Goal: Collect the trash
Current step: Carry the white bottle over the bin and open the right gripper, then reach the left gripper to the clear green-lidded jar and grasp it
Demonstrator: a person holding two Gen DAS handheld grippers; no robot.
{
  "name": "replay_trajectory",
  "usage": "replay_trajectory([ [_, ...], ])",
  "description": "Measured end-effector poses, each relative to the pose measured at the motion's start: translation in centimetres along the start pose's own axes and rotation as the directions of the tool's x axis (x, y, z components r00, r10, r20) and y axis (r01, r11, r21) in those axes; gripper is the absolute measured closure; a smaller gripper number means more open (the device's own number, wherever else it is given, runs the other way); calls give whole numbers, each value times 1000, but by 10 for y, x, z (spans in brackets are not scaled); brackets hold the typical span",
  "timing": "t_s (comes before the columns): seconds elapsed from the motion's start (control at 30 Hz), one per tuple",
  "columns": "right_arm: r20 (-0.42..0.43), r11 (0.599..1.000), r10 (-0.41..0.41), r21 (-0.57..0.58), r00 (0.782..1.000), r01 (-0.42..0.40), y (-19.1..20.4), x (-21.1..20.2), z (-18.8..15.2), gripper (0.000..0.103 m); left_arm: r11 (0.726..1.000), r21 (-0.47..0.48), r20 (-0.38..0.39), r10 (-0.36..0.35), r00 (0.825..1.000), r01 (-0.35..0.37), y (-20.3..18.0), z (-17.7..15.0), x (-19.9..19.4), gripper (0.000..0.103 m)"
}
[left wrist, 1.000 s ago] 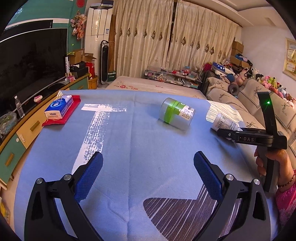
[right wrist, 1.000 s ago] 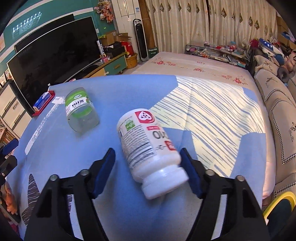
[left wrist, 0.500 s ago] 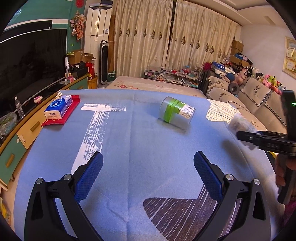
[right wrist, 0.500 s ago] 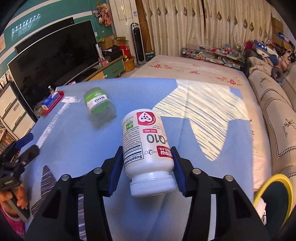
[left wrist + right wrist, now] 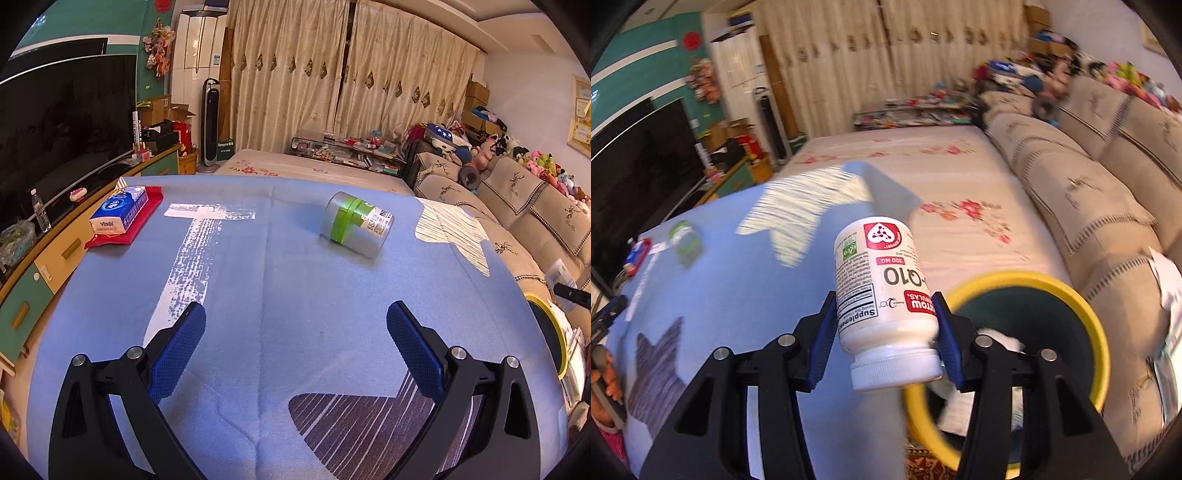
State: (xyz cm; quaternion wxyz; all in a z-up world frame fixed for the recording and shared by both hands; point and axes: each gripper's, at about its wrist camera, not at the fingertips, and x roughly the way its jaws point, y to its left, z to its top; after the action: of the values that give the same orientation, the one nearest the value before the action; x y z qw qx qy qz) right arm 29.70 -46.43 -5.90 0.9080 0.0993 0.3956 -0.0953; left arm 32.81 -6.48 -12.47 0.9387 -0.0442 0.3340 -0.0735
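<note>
The white supplement bottle (image 5: 884, 306) sits clamped between the blue pads of the right hand-held gripper (image 5: 886, 334), its long axis running away from the camera, white cap nearest the wrist and base pointing outward. It is held in the air past the tabletop's (image 5: 746, 295) right edge, beside the yellow-rimmed bin (image 5: 1082, 306), which holds crumpled white paper (image 5: 1001, 341). The right hand-held gripper tilts downward. The left hand-held gripper (image 5: 295, 350) hangs over the tabletop's near edge, jaws wide apart and empty. A clear jar with a green band (image 5: 356, 229) lies on its side toward the far right of the tabletop; a tissue pack (image 5: 120, 214) rests at the far left corner.
</note>
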Motion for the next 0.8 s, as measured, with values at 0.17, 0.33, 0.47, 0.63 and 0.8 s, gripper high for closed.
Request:
replay_trajectory([
  [0.17,-38,994,-72,79,997,75,-38,20,-17,55,1000,2,-7,0,1000,0,-1,-1,1,6],
  [0.33,-51,985,-132,106,990,137,-55,32,-29,55,1000,8,-6,4,1000,-4,-3,-1,0,6],
  [0.47,-21,966,-215,140,976,216,-60,27,-37,44,1000,20,-7,6,1000,-6,-5,-1,1,6],
  [0.63,43,981,-138,146,990,130,-32,0,-32,39,999,35,-14,1,1000,-1,-10,-2,2,6],
  [0.8,151,998,-2,61,989,-7,31,-31,-26,34,996,86,-2,17,1000,-16,-22,-3,-1,6],
])
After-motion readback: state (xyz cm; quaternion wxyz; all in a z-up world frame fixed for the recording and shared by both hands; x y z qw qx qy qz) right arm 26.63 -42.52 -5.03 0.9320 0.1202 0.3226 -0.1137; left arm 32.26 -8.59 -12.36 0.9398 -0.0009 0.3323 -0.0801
